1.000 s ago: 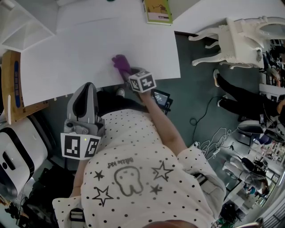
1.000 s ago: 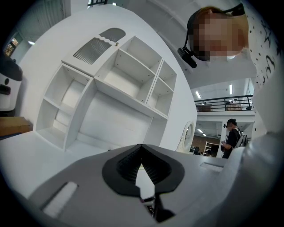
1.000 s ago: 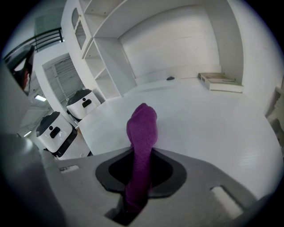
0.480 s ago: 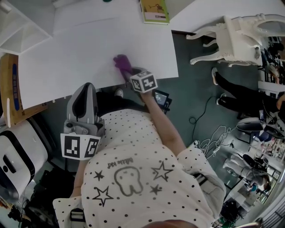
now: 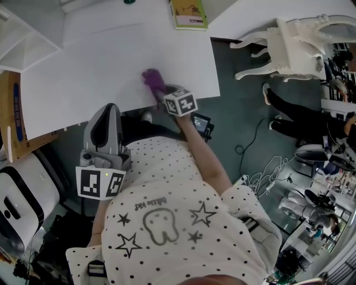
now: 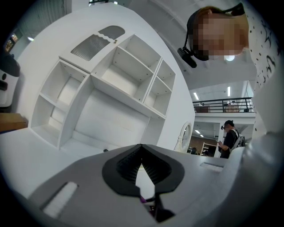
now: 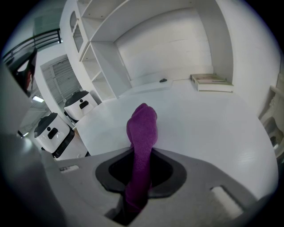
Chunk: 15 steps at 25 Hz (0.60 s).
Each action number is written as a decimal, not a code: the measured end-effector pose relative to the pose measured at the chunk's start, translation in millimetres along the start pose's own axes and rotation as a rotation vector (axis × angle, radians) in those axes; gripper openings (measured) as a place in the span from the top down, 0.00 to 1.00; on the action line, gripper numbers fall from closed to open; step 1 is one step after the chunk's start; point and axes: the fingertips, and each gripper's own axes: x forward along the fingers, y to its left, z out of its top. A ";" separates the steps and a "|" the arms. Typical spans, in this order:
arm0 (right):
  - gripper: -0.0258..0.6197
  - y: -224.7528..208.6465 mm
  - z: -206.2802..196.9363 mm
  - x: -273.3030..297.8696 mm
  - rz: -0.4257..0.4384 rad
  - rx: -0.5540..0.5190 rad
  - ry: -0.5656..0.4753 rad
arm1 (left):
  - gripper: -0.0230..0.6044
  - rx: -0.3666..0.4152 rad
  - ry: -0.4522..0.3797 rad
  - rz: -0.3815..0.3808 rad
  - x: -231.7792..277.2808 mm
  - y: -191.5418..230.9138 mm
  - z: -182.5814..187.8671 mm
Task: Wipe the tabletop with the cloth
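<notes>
Left gripper (image 5: 109,109) (image 6: 142,150): held close to the person's torso, short of the bench's near edge, not over the top. Jaws pressed together at the tips, nothing between them.

Right gripper (image 5: 162,96) (image 7: 142,153): at the near edge of the bench (image 5: 100,55) (image 7: 217,128), jaws pinching the purple cloth (image 5: 151,79) (image 7: 142,126). Cloth bunched, its free end on the white top just inside the near edge.

Far edge of bench: a book (image 5: 188,13) (image 7: 212,82) lying flat, well apart from the cloth. Beyond it, white shelf unit (image 7: 133,31). White chair (image 5: 289,44) beside the bench's right end.
</notes>
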 end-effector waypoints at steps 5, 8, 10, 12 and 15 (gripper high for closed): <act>0.86 -3.1 -1.3 -3.6 0.004 0.002 -0.001 | 0.97 -0.007 0.011 0.000 2.3 -2.1 -2.5; 0.86 -8.1 -1.0 -5.3 0.004 0.004 -0.006 | 0.97 -0.006 0.010 0.001 5.6 -2.5 -2.6; 0.86 -11.2 -1.1 -6.5 0.003 0.006 -0.010 | 0.97 -0.005 0.013 0.005 7.1 -2.2 -2.6; 0.86 -13.0 -1.2 -7.4 0.003 0.008 -0.012 | 0.97 -0.004 0.011 0.006 8.3 -2.1 -1.4; 0.86 -14.3 -1.8 -8.4 0.005 0.007 -0.012 | 0.97 -0.004 0.011 0.001 9.5 -3.2 -0.5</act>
